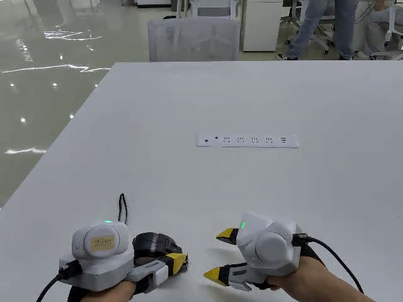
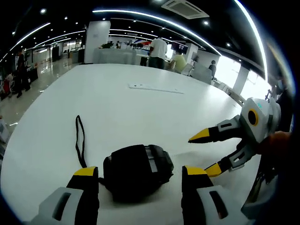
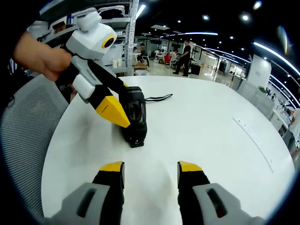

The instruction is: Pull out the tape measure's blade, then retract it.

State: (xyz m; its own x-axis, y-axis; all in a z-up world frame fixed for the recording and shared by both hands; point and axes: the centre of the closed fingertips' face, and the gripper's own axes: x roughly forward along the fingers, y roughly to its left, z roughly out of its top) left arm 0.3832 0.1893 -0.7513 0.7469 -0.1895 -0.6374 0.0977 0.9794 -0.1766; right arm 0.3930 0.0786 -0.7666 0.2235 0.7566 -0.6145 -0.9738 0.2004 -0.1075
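Observation:
The black tape measure (image 1: pixel 153 244) lies on the white table (image 1: pixel 252 94) near its front edge, its black wrist strap (image 1: pixel 122 207) trailing away from me. In the left gripper view the tape measure (image 2: pixel 136 171) sits between the yellow-tipped jaws of my left gripper (image 2: pixel 140 172), with a small gap showing on each side. No blade is drawn out. My right gripper (image 1: pixel 220 255) hovers open just right of it, tips pointing left. In the right gripper view the tape measure (image 3: pixel 133 115) stands ahead of my open right gripper (image 3: pixel 150 168), with one left fingertip (image 3: pixel 112 110) in front of it.
A white power strip (image 1: pixel 247 140) lies flat mid-table. A grey mesh chair (image 1: pixel 194 39) stands at the far edge. People (image 1: pixel 321 25) stand beyond it. The table's left edge (image 1: pixel 56 145) drops to a glossy floor.

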